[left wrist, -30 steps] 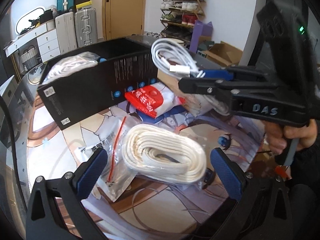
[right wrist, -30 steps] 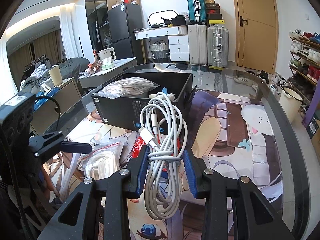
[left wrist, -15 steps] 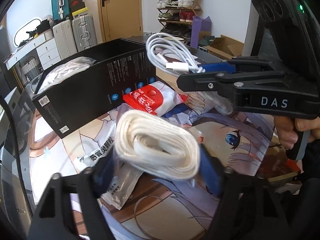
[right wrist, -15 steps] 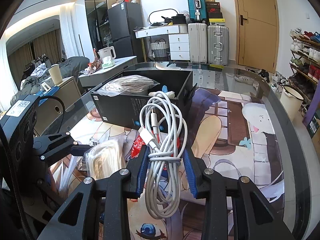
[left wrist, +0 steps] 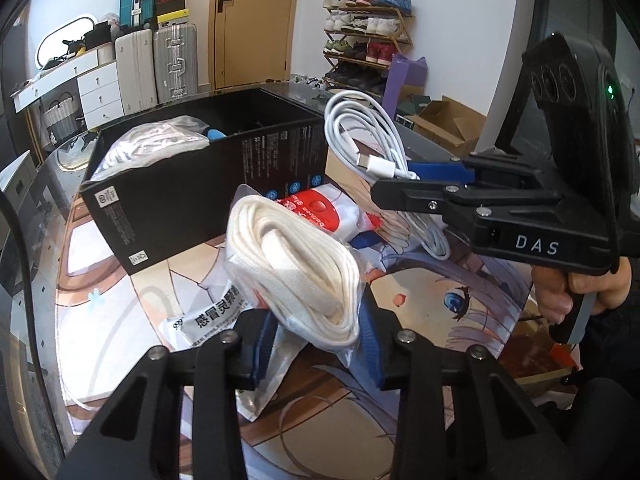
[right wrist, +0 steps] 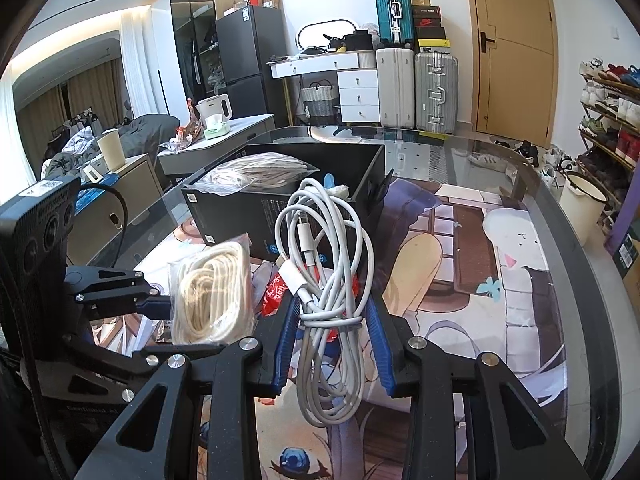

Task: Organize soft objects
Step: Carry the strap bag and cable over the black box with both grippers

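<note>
Silver suitcases (right wrist: 416, 90) beside a wooden door (right wrist: 514, 48) | teal case (right wrist: 390, 12) stacked above | shoe rack (left wrist: 366, 36) against the white wall | white kettle (right wrist: 214, 110) on a grey counter (right wrist: 224, 136) | open cardboard box (left wrist: 448, 124) on the floor

The black box (right wrist: 288, 204) is open on top, but a bagged cord bundle (right wrist: 260, 170) fills its left part; the right part has free room. A red packet (left wrist: 320, 216) lies just before its front wall.
</note>
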A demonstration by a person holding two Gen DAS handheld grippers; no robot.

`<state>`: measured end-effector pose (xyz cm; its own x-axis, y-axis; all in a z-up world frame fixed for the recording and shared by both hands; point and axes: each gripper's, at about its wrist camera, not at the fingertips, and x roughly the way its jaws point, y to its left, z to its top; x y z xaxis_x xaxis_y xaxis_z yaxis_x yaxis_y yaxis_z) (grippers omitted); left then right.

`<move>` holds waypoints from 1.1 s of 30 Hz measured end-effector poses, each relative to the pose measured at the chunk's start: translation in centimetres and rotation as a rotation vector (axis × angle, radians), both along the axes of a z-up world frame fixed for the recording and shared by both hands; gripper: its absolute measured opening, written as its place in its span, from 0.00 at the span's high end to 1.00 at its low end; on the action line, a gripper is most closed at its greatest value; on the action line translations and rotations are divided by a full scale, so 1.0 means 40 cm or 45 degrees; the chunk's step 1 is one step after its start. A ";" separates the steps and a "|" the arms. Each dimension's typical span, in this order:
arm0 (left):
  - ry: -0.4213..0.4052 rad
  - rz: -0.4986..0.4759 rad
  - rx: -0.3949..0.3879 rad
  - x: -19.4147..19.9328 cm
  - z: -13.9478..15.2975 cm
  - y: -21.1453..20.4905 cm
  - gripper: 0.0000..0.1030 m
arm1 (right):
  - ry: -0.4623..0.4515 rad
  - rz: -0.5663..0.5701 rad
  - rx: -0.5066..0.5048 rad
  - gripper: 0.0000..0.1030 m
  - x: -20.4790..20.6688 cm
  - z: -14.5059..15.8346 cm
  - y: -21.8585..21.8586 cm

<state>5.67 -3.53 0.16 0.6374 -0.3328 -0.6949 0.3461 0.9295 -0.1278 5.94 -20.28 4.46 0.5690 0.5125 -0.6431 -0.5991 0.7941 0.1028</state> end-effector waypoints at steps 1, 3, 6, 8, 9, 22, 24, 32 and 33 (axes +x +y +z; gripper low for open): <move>-0.007 0.002 -0.009 -0.002 0.003 0.004 0.65 | -0.006 -0.002 0.004 0.67 -0.001 0.003 -0.001; -0.020 0.009 -0.027 -0.007 0.006 0.016 0.65 | -0.018 -0.004 0.015 0.67 -0.003 0.012 -0.005; -0.042 0.019 -0.045 -0.013 0.017 0.026 0.65 | -0.029 -0.008 0.024 0.67 -0.009 0.019 -0.009; -0.054 0.026 -0.053 -0.017 0.026 0.031 0.65 | -0.037 -0.011 0.032 0.67 -0.011 0.025 -0.011; -0.065 0.031 -0.053 -0.021 0.032 0.035 0.65 | -0.041 -0.011 0.036 0.67 -0.012 0.029 -0.012; -0.179 0.092 -0.075 -0.027 0.122 0.096 0.65 | -0.097 0.017 0.108 0.67 -0.006 0.102 -0.014; -0.195 0.102 -0.070 -0.022 0.135 0.106 0.65 | -0.111 0.023 0.119 0.67 -0.002 0.117 -0.010; -0.254 0.141 -0.053 0.009 0.179 0.148 0.65 | -0.145 0.047 0.175 0.67 0.025 0.172 0.012; -0.258 0.147 -0.051 0.014 0.182 0.152 0.65 | -0.150 0.048 0.180 0.67 0.028 0.176 0.017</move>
<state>6.22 2.54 7.44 0.7980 -0.2741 -0.5367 0.2597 0.9601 -0.1041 7.08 -19.62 11.52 0.6146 0.6156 -0.4933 -0.6427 0.7533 0.1393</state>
